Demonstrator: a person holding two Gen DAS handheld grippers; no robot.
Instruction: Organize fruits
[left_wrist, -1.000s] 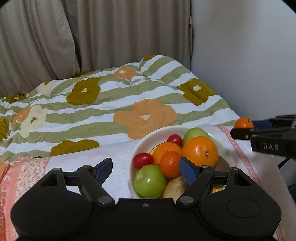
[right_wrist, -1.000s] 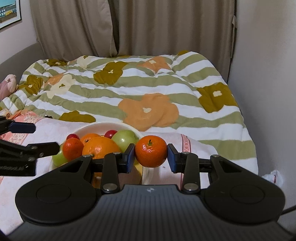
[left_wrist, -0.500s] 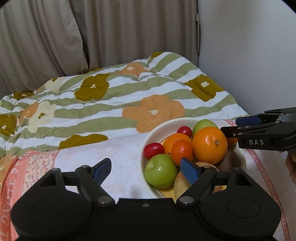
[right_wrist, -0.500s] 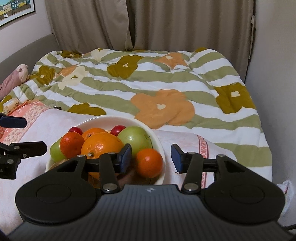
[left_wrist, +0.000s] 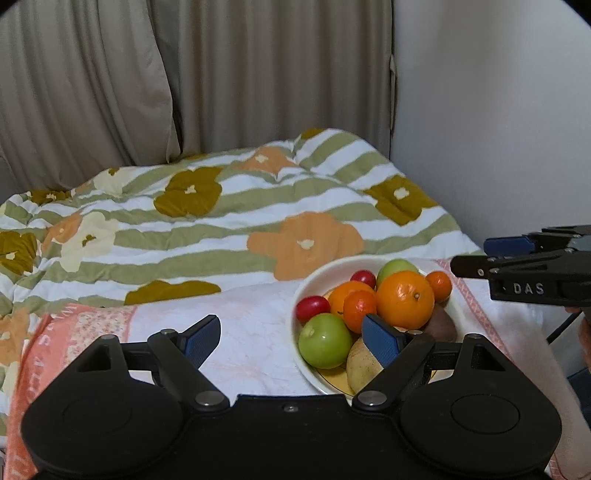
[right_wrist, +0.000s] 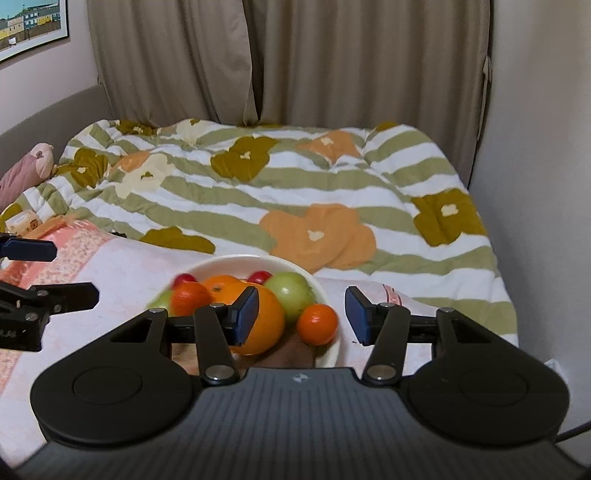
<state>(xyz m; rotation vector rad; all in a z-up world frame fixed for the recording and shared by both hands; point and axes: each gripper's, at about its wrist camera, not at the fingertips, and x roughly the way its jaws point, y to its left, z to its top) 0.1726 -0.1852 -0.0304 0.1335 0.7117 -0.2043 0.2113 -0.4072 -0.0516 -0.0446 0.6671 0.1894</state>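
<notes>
A white bowl (left_wrist: 300, 295) heaped with fruit stands on a white and pink cloth (left_wrist: 240, 332). It holds a large orange (left_wrist: 404, 299), green apples (left_wrist: 325, 345), small red fruits (left_wrist: 312, 308) and a small mandarin (left_wrist: 439, 285) at its right rim. My left gripper (left_wrist: 291, 339) is open over the cloth and the bowl's left side, gripping nothing. In the right wrist view the mandarin (right_wrist: 318, 324) lies in the bowl (right_wrist: 236, 260) beside the large orange (right_wrist: 258, 317). My right gripper (right_wrist: 303, 315) hovers above it, jaws opening, pads clear of the fruit.
A striped floral quilt (left_wrist: 221, 229) covers the bed behind the bowl. Beige curtains (right_wrist: 277, 59) hang at the back and a white wall (left_wrist: 498, 110) closes the right side. A plush toy (right_wrist: 26, 170) lies at the far left. A hand (left_wrist: 585, 332) shows at the right edge.
The right gripper opened and let the mandarin go; it now rests in the bowl at the right rim. Both grippers have drawn back and up from the bowl.
</notes>
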